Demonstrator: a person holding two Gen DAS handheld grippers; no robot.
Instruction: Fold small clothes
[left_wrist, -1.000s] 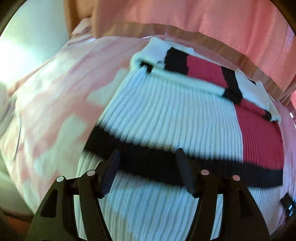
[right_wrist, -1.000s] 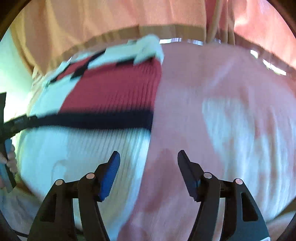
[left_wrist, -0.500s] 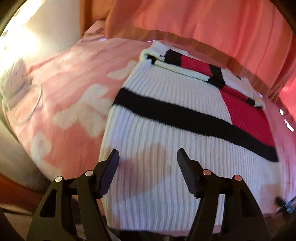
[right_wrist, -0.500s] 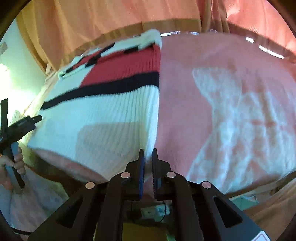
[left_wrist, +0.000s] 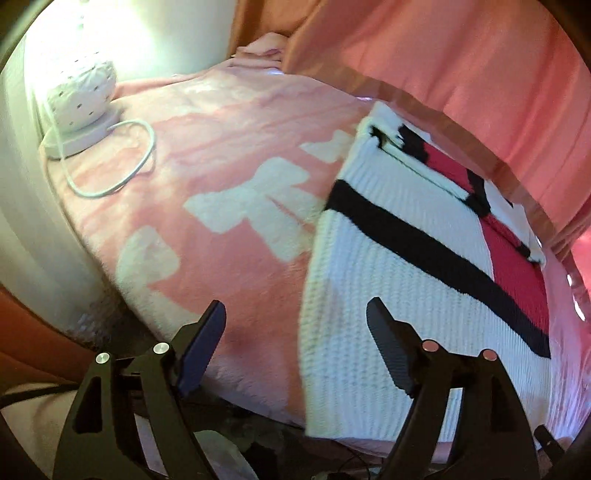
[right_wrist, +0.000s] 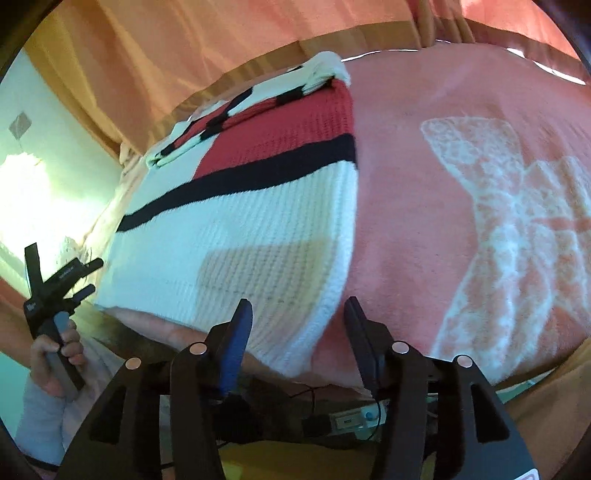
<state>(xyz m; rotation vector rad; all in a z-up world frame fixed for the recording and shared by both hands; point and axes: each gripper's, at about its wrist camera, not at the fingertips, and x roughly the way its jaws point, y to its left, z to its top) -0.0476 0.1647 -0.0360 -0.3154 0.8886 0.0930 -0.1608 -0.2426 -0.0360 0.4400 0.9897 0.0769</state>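
Note:
A knitted sweater (left_wrist: 399, 266), white with a black stripe and a red block, lies flat on a pink blanket (left_wrist: 236, 147), its top part folded over at the far end. My left gripper (left_wrist: 295, 321) hovers over the sweater's near left edge with its jaws opening. Nothing is pressed between the pads. In the right wrist view the sweater (right_wrist: 258, 229) fills the left half. My right gripper (right_wrist: 297, 317) straddles its near right corner, jaws opening, pads off the knit. The left gripper (right_wrist: 55, 288) shows there in a hand at the far left.
A white speckled lamp (left_wrist: 81, 92) and its looped cable (left_wrist: 125, 166) sit at the blanket's far left corner. Pink curtains (left_wrist: 461, 66) hang right behind the surface. A white bow pattern (right_wrist: 517, 229) marks the blanket on the right. A power strip (right_wrist: 351, 421) and cords lie below the front edge.
Both grippers drew back to the near edge of the surface. The left one slid left off the sweater's middle and widened. The right one snapped shut, then came apart again.

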